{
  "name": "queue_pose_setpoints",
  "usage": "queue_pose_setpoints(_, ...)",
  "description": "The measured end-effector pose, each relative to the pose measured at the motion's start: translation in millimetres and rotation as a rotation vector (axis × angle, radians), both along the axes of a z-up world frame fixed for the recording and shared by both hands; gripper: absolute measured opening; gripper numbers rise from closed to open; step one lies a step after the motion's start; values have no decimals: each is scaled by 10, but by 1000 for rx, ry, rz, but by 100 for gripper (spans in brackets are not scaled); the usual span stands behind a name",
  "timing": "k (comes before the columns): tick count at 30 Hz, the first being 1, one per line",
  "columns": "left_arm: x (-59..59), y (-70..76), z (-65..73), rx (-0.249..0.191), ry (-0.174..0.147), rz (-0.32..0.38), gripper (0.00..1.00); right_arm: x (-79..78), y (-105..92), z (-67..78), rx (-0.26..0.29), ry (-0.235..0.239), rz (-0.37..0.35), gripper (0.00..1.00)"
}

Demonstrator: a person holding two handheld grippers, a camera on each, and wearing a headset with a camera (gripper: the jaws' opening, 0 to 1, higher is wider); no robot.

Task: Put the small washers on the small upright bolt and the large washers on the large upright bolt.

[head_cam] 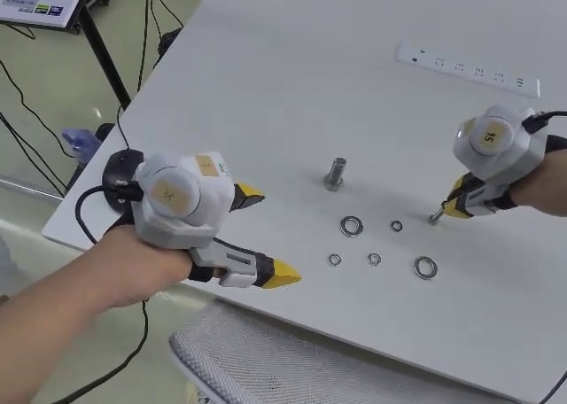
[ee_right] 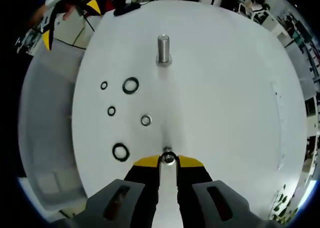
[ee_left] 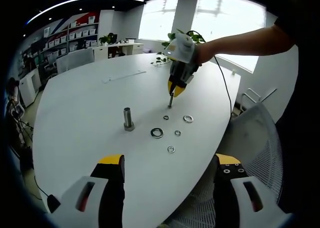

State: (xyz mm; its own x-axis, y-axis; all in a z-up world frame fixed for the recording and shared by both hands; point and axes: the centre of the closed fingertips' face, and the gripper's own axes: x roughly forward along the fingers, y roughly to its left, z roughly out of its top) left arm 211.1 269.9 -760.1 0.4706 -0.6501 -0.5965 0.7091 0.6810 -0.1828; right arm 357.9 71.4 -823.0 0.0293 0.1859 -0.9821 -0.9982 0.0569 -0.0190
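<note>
Here, the large bolt point(head_cam: 335, 174) stands upright near the middle of the white table point(head_cam: 266, 85), with its head down on the surface and its long axis vertical. The small bolt point(head_cam: 434, 216) also stands upright, to the right of the large one and well apart from it. Its thin shaft points straight up into the right gripper point(head_cam: 450, 211), whose jaws are pressed together on the upper end (in the right gripper view the bolt top sits exactly between the two yellow tips).

There are five washers in all, and every one lies flat on the table. Two are large washers point(head_cam: 352, 226): one is just in front of the large bolt, and the other is nearer the table edge, in front of the small bolt. Three are small washers point(head_cam: 396, 226): one is just beside the small bolt on its left, and two lie side by side between the large ones.

The left gripper point(head_cam: 266, 236) hovers over the near left edge of the table, with its jaws wide apart and its tips pointing toward the washers.
</note>
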Motion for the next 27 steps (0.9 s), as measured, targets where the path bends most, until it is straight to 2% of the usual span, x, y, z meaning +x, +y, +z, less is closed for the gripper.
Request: queue_pose_setpoints(27, -35, 56, -69, -5, 39, 2, 68, -22, -27, -384, -42, 8, 13, 13)
